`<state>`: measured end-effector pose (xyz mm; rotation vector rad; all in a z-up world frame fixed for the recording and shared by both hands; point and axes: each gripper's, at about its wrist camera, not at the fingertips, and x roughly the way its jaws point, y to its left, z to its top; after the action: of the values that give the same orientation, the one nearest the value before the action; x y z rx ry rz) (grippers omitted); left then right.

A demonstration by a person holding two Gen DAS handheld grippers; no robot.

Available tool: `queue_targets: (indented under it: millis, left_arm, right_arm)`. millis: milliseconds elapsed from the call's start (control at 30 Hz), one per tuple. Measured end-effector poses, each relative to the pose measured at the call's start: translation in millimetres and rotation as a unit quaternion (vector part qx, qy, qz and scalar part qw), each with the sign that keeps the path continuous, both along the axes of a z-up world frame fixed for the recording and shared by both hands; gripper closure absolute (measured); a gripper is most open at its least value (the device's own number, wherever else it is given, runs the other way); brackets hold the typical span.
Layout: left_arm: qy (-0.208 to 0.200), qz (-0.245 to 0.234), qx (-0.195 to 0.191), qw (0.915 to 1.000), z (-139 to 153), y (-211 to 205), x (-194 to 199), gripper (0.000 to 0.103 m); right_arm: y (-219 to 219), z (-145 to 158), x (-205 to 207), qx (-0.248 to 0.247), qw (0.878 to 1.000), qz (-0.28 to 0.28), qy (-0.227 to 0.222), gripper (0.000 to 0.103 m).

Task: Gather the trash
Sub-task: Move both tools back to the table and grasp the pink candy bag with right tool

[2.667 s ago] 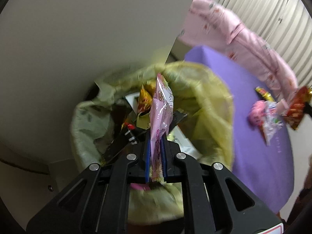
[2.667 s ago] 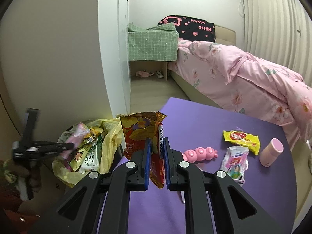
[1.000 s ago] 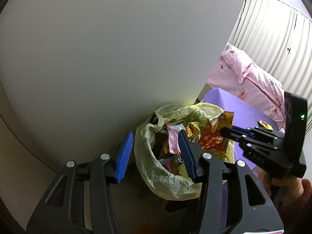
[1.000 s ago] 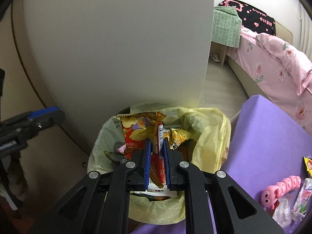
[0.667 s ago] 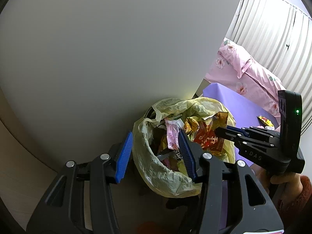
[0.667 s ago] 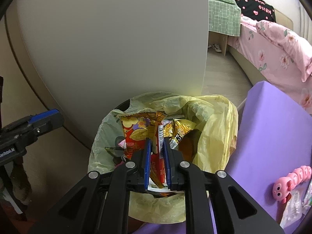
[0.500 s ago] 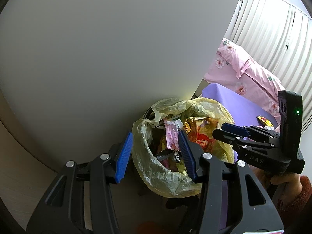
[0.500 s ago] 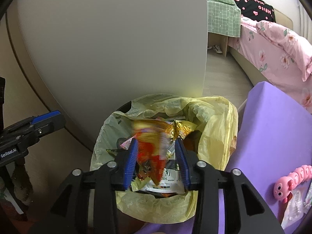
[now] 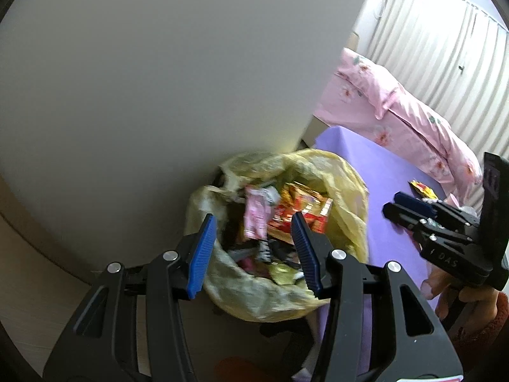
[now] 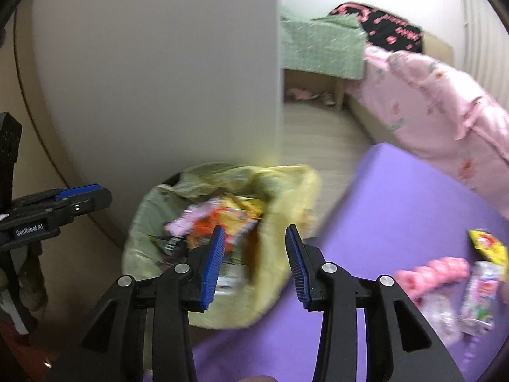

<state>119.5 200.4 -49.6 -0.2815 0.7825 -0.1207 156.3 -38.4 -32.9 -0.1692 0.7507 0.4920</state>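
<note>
Red-and-gold foil, the snack wrapper point(image 9: 299, 215) lies loose on top of the litter inside the yellow bin bag point(image 9: 343, 187), beside a pink packet point(image 9: 254, 219). The right gripper point(image 10: 254, 261) hangs above the bag's near rim with its blue pads spread and nothing between them — the wrapper sits below and ahead of it. The left gripper point(image 9: 251, 251) also stands spread and empty over the bag. On the purple table point(image 10: 397, 197), to the right, remain a yellow sachet point(image 10: 486, 245), a pink segmented toy point(image 10: 435, 273) and what looks like a clear printed pouch point(image 10: 477, 293) (blurred). Beyond stand a pale wall panel point(image 10: 159, 63) and a pink floral bed point(image 10: 445, 108).
</note>
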Motion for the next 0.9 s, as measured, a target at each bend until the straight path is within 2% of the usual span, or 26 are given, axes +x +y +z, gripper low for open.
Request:
queue_targets:
  millis: [200,300,400,567,767,900]
  left_arm:
    - [0.01,-0.056,0.002,0.9984,-5.5,-43.5,6.9,0.056]
    - [0.014,-0.087,0.004,0.9961,-7.2,-68.6,9.8,0.056]
    - [0.009,-0.121,0.003,0.9926,-7.5,-95.7,15.6,0.056]
    - [0.021,-0.187,-0.02,0.982,-14.3,-148.9,28.6,0.056]
    - [0.046,-0.271,-0.017,0.9614,-30.2,-241.6,40.8,0.056]
    - [0.057,-0.277,-0.007,0.9592,-40.7,-285.1,53.8,0.056]
  right_arm:
    - [-66.1,6.6,-14.6,-0.01,0.998,-0.063,-0.026,0.065]
    - [-106.4,2.2,-15.4,-0.033,0.992,-0.113,-0.033,0.065]
    - [-144.2,-4.0,-14.8,-0.034,0.986,-0.161,-0.028,0.065]
    - [-210.7,-14.9,-27.8,-0.018,0.969,-0.245,-0.022,0.065]
    - [-271.1,-28.7,-43.6,-0.009,0.951,-0.31,-0.015,0.065]
    - [-296.7,-36.6,-51.7,0.009,0.943,-0.333,-0.008,0.065]
